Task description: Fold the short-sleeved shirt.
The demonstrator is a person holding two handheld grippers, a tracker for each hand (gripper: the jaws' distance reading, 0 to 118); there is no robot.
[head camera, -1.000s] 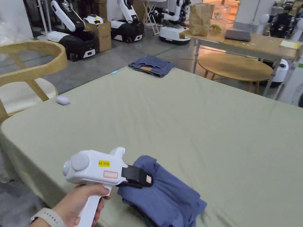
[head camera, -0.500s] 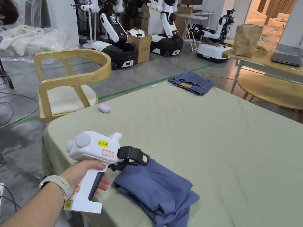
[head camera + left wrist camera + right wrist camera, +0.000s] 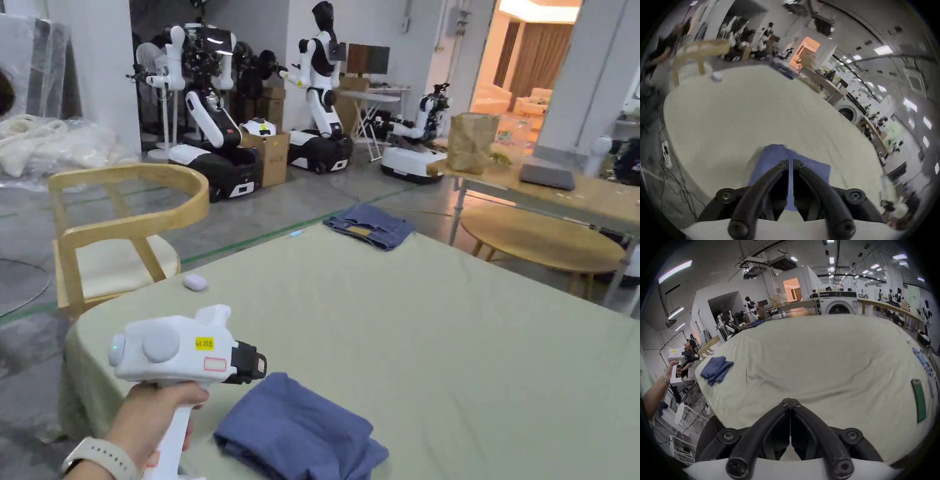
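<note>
Head view, folded shirt (image 3: 300,434) just below left gripper (image 3: 255,367), fingers nearly together, right gripper (image 3: 790,400) fingers together.

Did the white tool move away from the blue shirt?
Yes. The left tool has pulled back off the blue shirt, toward the table's near-left edge.

One folded blue shirt (image 3: 300,434) is counted on the bench (image 3: 450,325); one folded pair of jeans (image 3: 369,225); one white case (image 3: 195,282); two tongs are seen.
</note>
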